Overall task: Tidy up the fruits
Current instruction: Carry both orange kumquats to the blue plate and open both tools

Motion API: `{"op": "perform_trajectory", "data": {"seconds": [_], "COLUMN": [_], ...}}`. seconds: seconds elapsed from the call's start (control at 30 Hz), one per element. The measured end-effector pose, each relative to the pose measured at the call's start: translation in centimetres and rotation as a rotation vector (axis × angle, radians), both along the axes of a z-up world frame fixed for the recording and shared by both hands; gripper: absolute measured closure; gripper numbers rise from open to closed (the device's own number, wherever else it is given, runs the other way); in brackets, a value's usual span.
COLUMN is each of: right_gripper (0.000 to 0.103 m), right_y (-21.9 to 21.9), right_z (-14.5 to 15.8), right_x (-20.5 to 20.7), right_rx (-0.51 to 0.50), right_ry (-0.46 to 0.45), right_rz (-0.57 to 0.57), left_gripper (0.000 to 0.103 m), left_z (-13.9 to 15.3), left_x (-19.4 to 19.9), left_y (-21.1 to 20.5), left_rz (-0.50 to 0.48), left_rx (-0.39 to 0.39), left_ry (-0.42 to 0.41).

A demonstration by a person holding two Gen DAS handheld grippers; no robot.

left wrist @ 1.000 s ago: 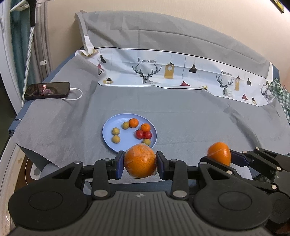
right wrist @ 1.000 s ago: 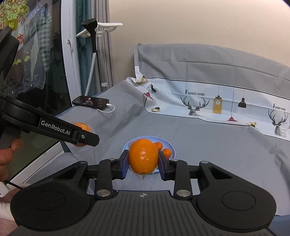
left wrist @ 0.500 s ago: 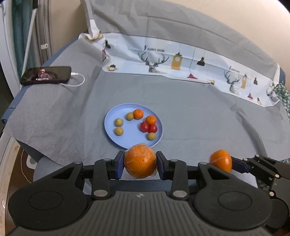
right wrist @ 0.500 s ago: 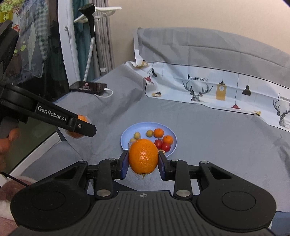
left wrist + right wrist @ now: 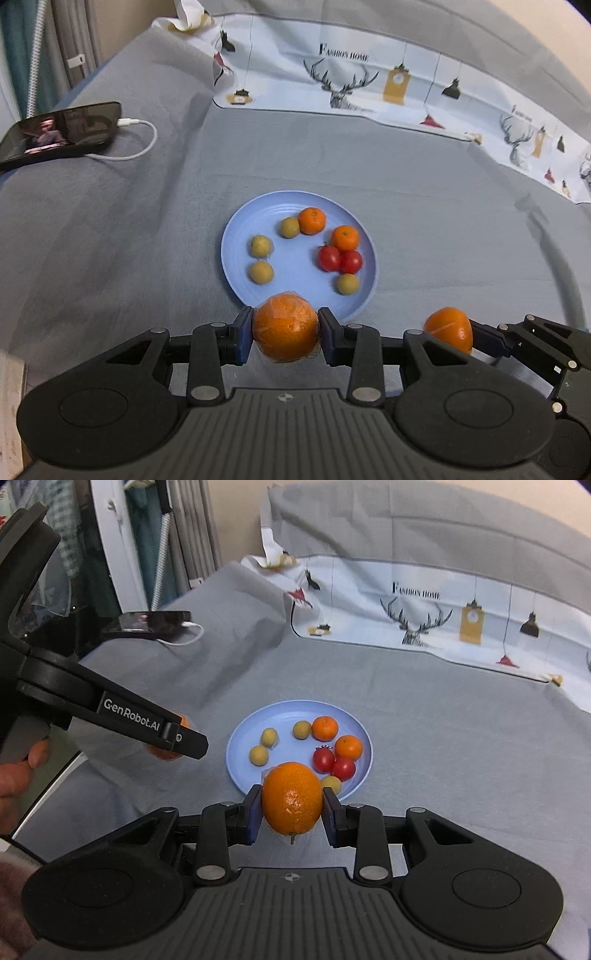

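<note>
Oranges in both my grippers, left gripper (image 5: 285, 334) clamping one orange (image 5: 285, 326), right gripper (image 5: 291, 805) clamping another orange (image 5: 292, 797), near the blue plate (image 5: 240, 236).

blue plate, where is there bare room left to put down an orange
On the round blue plate, the bare patches are the centre, between the yellow-green fruits and the red tomatoes, and the far-left rim. The right half is crowded.
</note>
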State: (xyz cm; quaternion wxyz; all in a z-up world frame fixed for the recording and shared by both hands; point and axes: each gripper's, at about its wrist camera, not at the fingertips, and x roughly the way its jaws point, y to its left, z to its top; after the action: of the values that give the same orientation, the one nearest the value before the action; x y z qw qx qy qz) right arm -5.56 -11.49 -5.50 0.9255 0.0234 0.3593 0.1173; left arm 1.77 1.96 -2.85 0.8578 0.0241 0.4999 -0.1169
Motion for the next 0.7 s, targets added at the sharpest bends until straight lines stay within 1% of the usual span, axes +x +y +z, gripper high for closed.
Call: {"op": "perform_trajectory", "data": {"seconds": [0.17,0.4,0.6,0.67,0.7], "right_gripper": [0.069,0.068,0.068,0.068,0.068], "right_y": [0.1,0.8,1.6,1.7,1.7], "right_z": [-2.0,-5.6,-7.8,-8.3,-8.5], "right_x": [4.1,8.7,11.2,11.9,12.2], "right_rx": [0.002,0.026,-0.012,-0.019,-0.021], "right_ry": [0.033,0.124,0.144,0.155,0.158], "right_rz": [0.005,0.029,0.060,0.065,0.066], "left_gripper": [0.063,0.063,0.063,0.062,0.060], "left_z": [-2.5,-6.4,-8.8,-9.2,-9.1], "left_x": [3.7,7.4,9.3,9.8,9.9], "left_y": [-0.7,-2.0,-2.4,-2.4,-2.4], "left_rz": [-0.007,-0.044,-0.052,-0.062,-0.081], "left_rx": [0.044,0.107,0.130,0.126,0.113], "left_ry": [0.032,0.080,0.112,0.114,0.112]}}
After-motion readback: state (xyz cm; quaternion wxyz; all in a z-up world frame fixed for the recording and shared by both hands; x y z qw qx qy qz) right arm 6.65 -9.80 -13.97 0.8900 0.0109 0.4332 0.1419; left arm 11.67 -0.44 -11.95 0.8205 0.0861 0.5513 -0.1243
